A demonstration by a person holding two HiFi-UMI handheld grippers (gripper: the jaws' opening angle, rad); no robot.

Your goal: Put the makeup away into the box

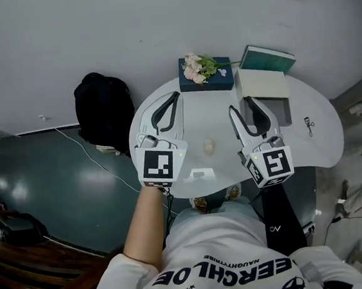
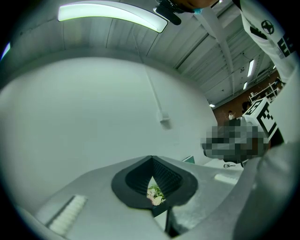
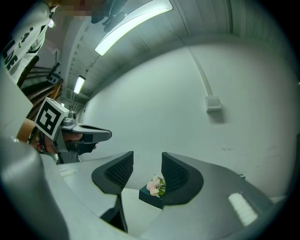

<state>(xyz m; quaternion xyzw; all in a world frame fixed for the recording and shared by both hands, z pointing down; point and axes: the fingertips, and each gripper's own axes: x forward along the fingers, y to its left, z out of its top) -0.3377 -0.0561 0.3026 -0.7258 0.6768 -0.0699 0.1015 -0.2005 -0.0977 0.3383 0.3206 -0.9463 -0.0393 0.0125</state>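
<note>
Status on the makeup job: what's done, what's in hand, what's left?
Done: nothing visibly. The open white box looks empty where it shows.
In hand: nothing. The right gripper is open and empty, and the left gripper is shut on nothing. Both are over the white table.
Left: the small pale round item and what looks like a black eyelash curler lie on the table.

Table [image 1: 210,116] straight below, a small item [image 1: 209,146] lying near its middle. The left gripper [image 1: 175,97] is over the table to the item's left, the right gripper [image 1: 240,104] to its right. At the far edge sits a case [image 1: 208,83] with flowers [image 1: 194,69] on top. Just right of it is the box [image 1: 262,84], with a flat slab [image 1: 268,57] behind. Near the right rim lies an eyelash curler [image 1: 308,125]. Down on the floor, left of the table — a backpack [image 1: 104,109].
</note>
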